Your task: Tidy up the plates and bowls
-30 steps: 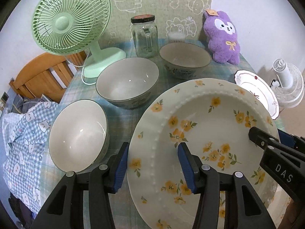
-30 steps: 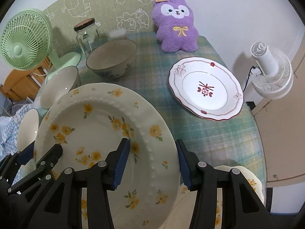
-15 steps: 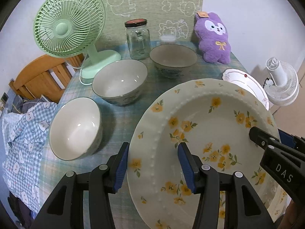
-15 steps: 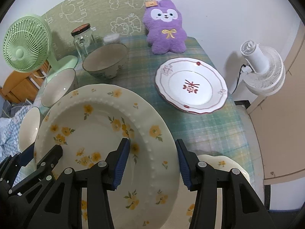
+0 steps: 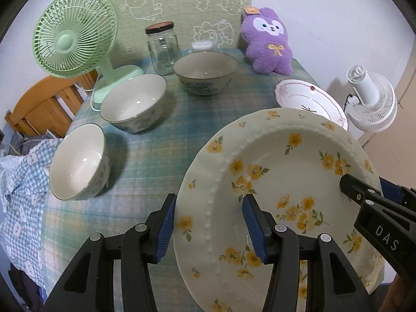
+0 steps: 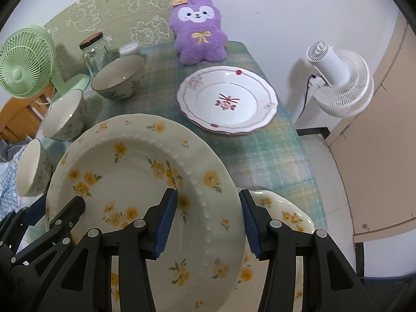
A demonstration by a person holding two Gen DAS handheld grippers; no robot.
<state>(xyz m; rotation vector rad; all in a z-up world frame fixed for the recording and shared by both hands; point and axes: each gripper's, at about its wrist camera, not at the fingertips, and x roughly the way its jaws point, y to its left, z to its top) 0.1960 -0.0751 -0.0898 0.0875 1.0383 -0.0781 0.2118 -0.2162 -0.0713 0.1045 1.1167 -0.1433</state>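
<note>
My left gripper [image 5: 208, 226] and right gripper [image 6: 208, 223] stand about half open, each clamped across an opposite rim of the yellow-flowered plate [image 5: 280, 182], one blue pad over the face and one behind the edge. Between them the plate hangs tilted above the near end of the checked tablecloth [image 5: 161, 140]. In the right wrist view, a second yellow-flowered plate [image 6: 283, 215] lies under and just beyond my right-hand pad, at the table's near corner.

Farther out sit three bowls: the nearest [image 5: 78, 163] at the left edge, the middle one [image 5: 132, 101] by the base of the green fan [image 5: 75, 33], and the far one [image 5: 205, 70] beside the glass jar [image 5: 162, 49]. The red-trimmed plate [image 6: 226, 98] lies flat in front of the purple plush rabbit [image 6: 199, 28], with the white fan [image 6: 338, 78] off the table's right side.

Against a second ago, both grips are unchanged in width and hold, while the plate has travelled level toward me: bowls, jar and rabbit look smaller and farther, and the second flowered plate shows more fully.
</note>
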